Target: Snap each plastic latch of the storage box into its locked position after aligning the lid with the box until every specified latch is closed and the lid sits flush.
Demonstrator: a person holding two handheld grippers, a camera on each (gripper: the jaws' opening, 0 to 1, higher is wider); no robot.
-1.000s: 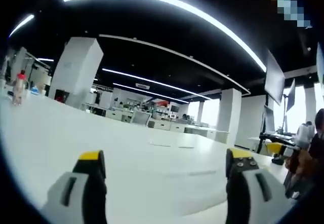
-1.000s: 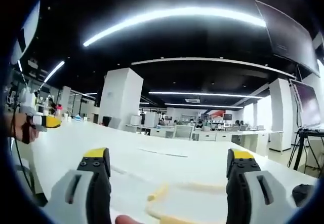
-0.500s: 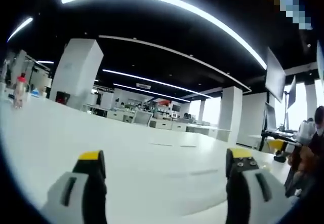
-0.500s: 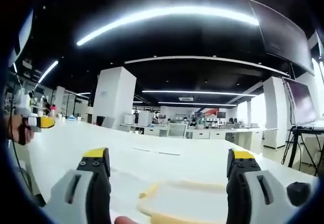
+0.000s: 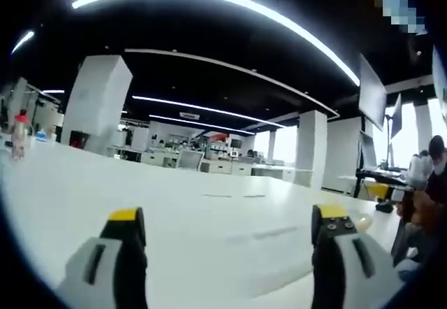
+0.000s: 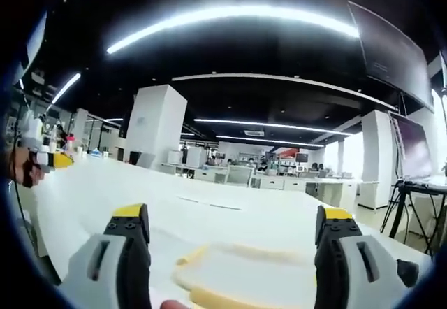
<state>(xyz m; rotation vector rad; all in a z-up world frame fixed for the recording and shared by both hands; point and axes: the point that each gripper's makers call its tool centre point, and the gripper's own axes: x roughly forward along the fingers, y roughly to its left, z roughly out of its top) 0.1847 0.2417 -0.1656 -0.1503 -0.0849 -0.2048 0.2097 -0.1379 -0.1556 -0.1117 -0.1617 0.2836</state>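
Two tongs, both gaping wide w/ nothing between the jaws. Left tongs (image 5: 227, 221) hover low over a bare stretch of the white bench (image 5: 174, 211); far off near its left edge stands a small bottle (image 5: 19, 133) w/ a red top. Vs a second ago that view has only swung a little, so camera drift, not things moving. A person's hand (image 5: 419, 218) shows at the right edge.

Right tongs (image 6: 230, 221) look down at the storage box lid (image 6: 244, 281), just ahead of the jaws near the bench's near edge. It sits bigger and fuller in that view than a second ago, so the tongs have closed in on it – approach underway, no latch touched yet, I'd judge. Other tongs' yellow tip (image 6: 59, 160) shows far left, well apart.

Lid: pale translucent plastic, flat and smooth, rounded corner, cream-yellow rim. Latches prob. along that rim, but too blurred to tell. Bench: matte white, glare-washed. Jaw tips yellow, bodies grey and black.
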